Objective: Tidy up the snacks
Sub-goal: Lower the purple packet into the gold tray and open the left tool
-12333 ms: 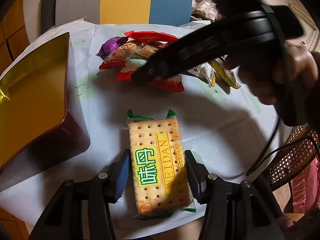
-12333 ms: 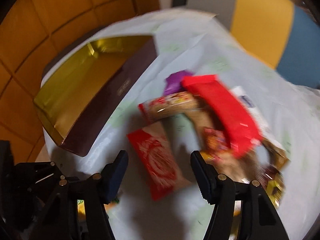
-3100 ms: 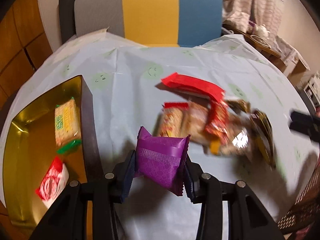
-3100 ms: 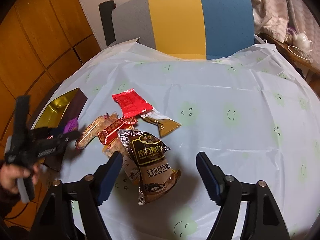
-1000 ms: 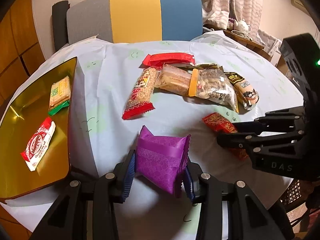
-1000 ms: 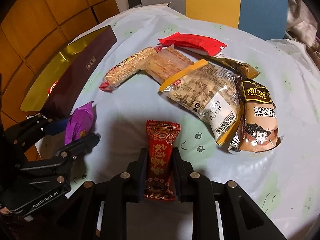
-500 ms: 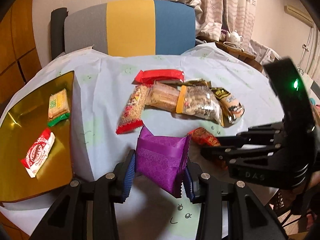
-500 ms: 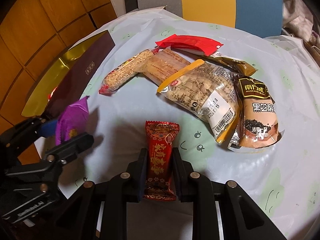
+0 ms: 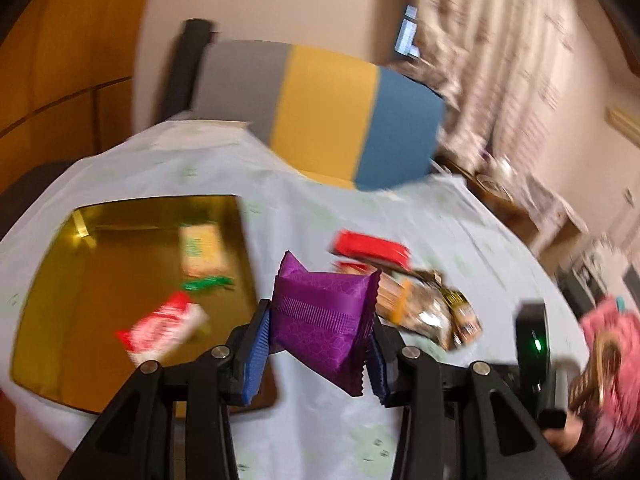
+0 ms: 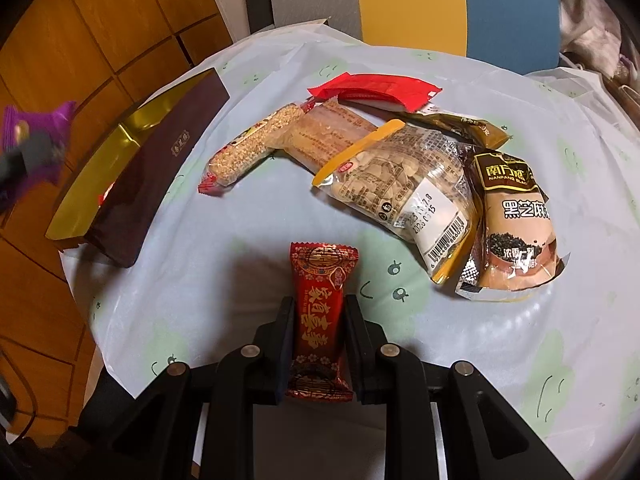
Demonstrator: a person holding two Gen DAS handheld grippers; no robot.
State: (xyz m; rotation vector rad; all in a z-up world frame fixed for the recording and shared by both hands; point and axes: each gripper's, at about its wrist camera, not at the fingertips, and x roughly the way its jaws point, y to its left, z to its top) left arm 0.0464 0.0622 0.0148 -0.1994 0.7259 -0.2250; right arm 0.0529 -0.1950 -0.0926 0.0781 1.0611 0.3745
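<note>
The left gripper (image 9: pixel 320 344), clamped on the purple packet (image 9: pixel 324 316), has risen from the tablecloth and swung toward the gold tray (image 9: pixel 120 280), now just left of its fingers.

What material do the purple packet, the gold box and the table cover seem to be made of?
Purple packet: probably plastic film, satin sheen, with a ribbed seal band and zigzag-cut ends.
Gold box: likely cardboard lined with glossy metallic foil; the inside reflects light, while its outer wall looks matte dark brown.
Table cover: thin, pale, creased sheet with printed faces, seemingly disposable plastic.
</note>
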